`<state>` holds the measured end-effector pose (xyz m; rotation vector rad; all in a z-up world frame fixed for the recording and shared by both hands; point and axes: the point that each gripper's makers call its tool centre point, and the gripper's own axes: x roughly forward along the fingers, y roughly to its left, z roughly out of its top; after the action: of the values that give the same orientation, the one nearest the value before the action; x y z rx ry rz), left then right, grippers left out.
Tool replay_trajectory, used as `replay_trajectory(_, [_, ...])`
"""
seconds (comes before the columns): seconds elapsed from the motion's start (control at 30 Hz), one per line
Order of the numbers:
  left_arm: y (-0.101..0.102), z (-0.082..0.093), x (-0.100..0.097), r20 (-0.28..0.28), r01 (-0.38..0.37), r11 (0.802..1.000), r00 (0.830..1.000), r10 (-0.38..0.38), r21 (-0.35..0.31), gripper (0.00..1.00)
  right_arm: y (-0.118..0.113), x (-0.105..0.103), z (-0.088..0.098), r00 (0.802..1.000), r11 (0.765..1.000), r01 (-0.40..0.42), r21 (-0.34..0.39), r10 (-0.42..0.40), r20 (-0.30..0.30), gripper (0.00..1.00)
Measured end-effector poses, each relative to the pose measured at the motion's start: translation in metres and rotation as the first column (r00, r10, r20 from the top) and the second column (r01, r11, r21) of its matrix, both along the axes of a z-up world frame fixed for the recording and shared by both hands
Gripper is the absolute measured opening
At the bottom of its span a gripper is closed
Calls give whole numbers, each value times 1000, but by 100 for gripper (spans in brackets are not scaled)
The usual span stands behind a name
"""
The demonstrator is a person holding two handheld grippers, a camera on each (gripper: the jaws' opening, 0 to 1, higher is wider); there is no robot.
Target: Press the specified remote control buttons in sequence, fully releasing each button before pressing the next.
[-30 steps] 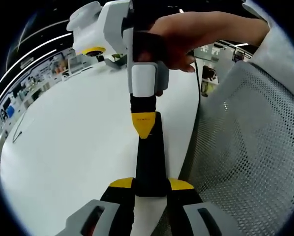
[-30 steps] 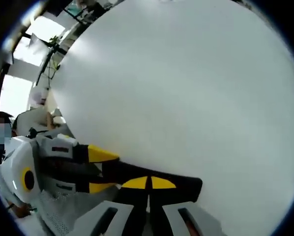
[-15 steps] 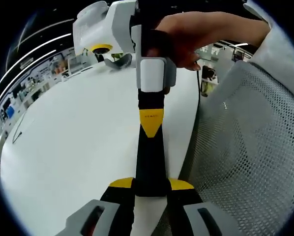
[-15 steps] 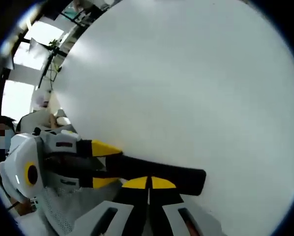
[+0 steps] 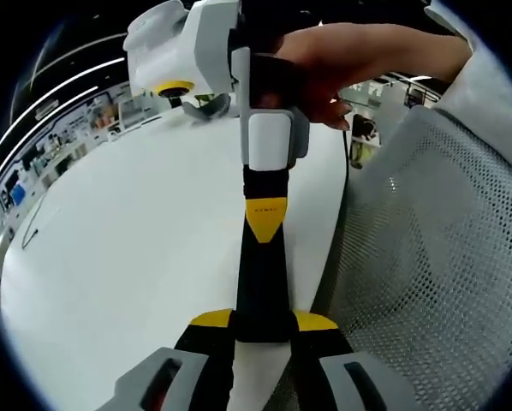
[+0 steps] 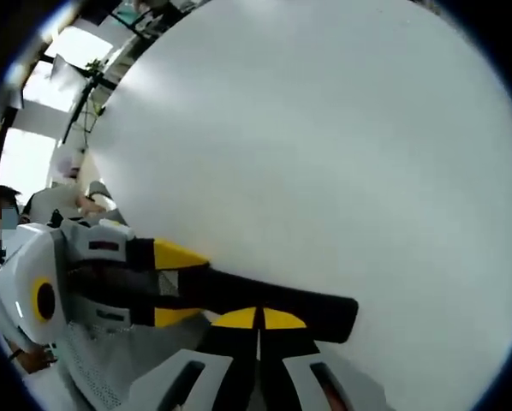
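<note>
- Gripping the near end of the black remote control, the left tool has its yellow-tipped jaws clamped on either side of it.
- In the left gripper view, the remote control lies by the white bench's right edge, beside a grey mesh chair.
- The right tool, held by a hand, has its jaws pressed together, their yellow tip on the remote's top face.

table: smooth matt white | chair: grey mesh (cloth-like)
</note>
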<state>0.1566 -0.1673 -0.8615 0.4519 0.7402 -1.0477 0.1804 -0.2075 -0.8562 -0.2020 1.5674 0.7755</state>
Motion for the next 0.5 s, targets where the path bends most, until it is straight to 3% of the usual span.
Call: replay_trajectory(0.5, [0, 0, 0, 0, 1, 1000, 1000, -1, -1, 24, -1, 0, 1, 1000, 999, 26, 25, -26, -14, 0])
